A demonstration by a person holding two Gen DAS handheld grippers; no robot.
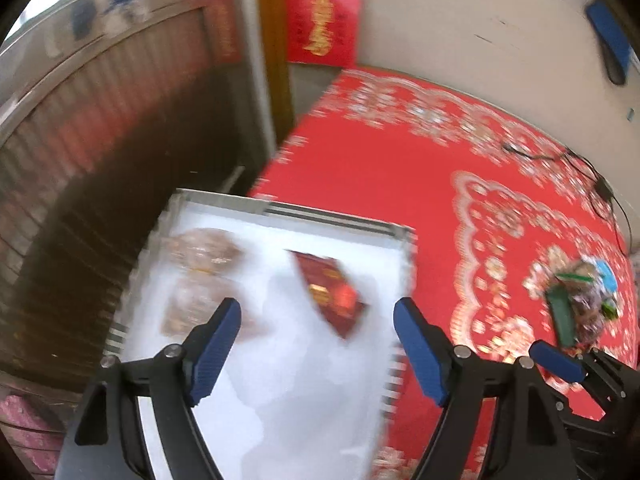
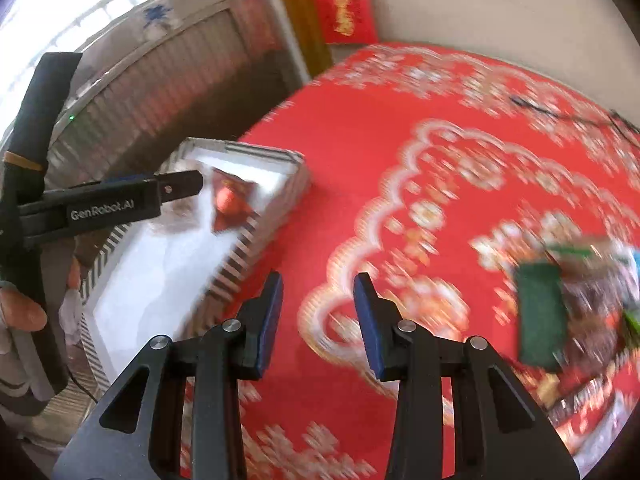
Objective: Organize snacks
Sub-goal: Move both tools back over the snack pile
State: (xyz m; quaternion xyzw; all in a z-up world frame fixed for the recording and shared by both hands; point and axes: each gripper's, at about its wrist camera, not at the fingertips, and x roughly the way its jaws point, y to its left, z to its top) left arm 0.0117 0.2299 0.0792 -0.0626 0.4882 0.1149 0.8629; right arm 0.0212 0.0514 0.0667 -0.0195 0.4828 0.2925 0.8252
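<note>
A white box with striped sides (image 1: 336,222) sits at the left edge of a red patterned tablecloth (image 1: 400,152). In it lie a red snack packet (image 1: 332,294) and a clear bag of brownish snacks (image 1: 200,276). My left gripper (image 1: 318,340) is open and empty above the box. The box (image 2: 276,196) and red packet (image 2: 230,204) also show in the right wrist view. My right gripper (image 2: 318,320) is open and empty over the cloth. A heap of snacks with a dark green packet (image 2: 540,312) lies to its right; it also shows in the left wrist view (image 1: 576,304).
A black cable (image 1: 568,160) runs across the far right of the cloth. A wall with a red hanging (image 1: 322,20) stands behind the table. A radiator-like grille (image 1: 100,128) is on the left. The left gripper's body (image 2: 108,204) reaches over the box.
</note>
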